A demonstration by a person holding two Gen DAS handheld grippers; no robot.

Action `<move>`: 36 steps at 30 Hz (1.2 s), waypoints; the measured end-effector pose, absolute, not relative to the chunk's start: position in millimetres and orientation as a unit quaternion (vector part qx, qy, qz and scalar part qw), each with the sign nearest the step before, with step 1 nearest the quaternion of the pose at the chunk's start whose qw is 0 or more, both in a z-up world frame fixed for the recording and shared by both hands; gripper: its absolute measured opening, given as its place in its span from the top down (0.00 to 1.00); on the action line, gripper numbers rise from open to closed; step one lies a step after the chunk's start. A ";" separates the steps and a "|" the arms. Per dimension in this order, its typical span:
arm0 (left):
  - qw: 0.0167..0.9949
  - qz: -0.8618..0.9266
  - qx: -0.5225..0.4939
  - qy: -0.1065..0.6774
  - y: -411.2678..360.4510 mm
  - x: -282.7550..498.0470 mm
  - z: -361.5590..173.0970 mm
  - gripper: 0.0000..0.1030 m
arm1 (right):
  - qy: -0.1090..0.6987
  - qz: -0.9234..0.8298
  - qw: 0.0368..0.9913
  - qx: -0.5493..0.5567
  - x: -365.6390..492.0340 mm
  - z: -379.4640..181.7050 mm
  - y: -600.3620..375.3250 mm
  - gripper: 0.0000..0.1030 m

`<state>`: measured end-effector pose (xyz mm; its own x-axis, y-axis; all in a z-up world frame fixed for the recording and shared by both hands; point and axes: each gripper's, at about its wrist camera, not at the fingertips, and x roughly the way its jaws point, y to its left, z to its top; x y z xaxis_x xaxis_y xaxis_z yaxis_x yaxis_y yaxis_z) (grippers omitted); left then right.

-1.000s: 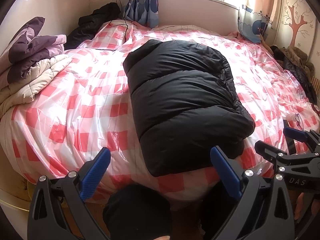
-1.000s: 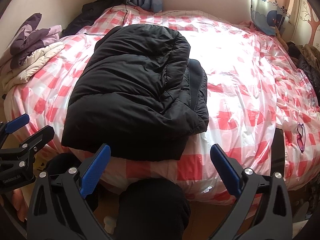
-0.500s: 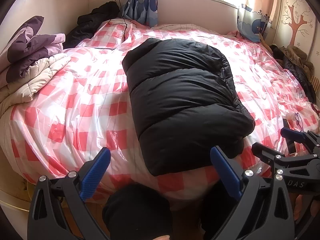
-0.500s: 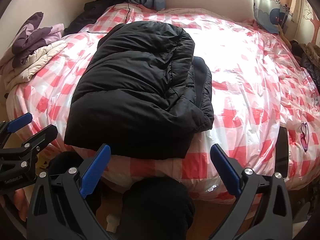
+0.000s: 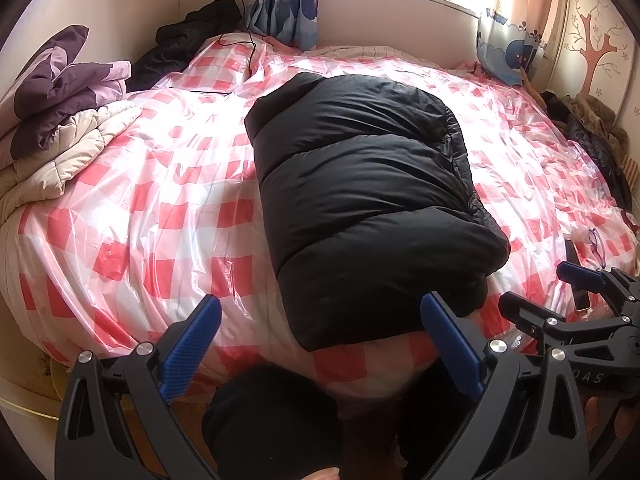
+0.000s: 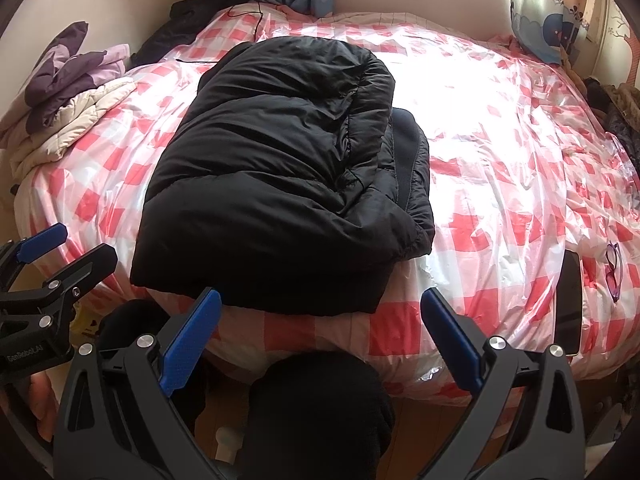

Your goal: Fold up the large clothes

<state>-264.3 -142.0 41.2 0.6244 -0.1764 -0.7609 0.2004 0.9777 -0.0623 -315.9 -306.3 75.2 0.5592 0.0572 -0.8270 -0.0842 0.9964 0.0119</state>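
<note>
**Both grippers back off the folded jacket**

Over the last second both views have drawn slightly away and lower: the bed (image 5: pixel 120 208) edge now sits higher in frame and the jacket (image 6: pixel 280 168) reads a little further ahead of the fingers. The jacket itself has not shifted. It lies as one compact black bundle on the checked plastic cover, its near hem just beyond and between the right gripper (image 6: pixel 320 336) fingers, and ahead and to the right of the left gripper (image 5: pixel 320 336). Both pairs of fingers stand wide apart and hold nothing. My reading is that the fold is finished or nearly so, and the hands are retreating rather than reaching in.

Counted: one jacket on the cover; two grippers, each with two blue-padded fingers; one phone (image 6: pixel 568 300) and one pair of glasses (image 6: pixel 613 270) to the right of the right fingers; one stack of quilts (image 5: pixel 60 128) far left; one dark garment heaped at the bed's far corner.
</note>
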 end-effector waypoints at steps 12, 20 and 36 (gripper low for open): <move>0.901 -0.102 0.022 0.422 -144.4 -264.4 40.9 0.07 | 0.471 0.047 0.881 -0.012 -315.0 74.2 -308.3 0.06; 0.900 -0.104 0.019 0.424 -144.0 -264.2 41.7 0.07 | 0.472 0.052 0.880 -0.010 -315.4 73.0 -308.3 0.06; 0.892 -0.099 0.032 0.440 -144.7 -258.4 39.1 0.07 | 0.473 0.056 0.879 -0.009 -314.4 71.5 -311.9 0.06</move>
<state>-258.4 -144.7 39.1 0.5930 -0.1478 -0.7915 0.2045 0.9784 -0.0295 -314.4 -311.9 71.5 0.5454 0.0904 -0.8333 -0.1065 0.9936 0.0381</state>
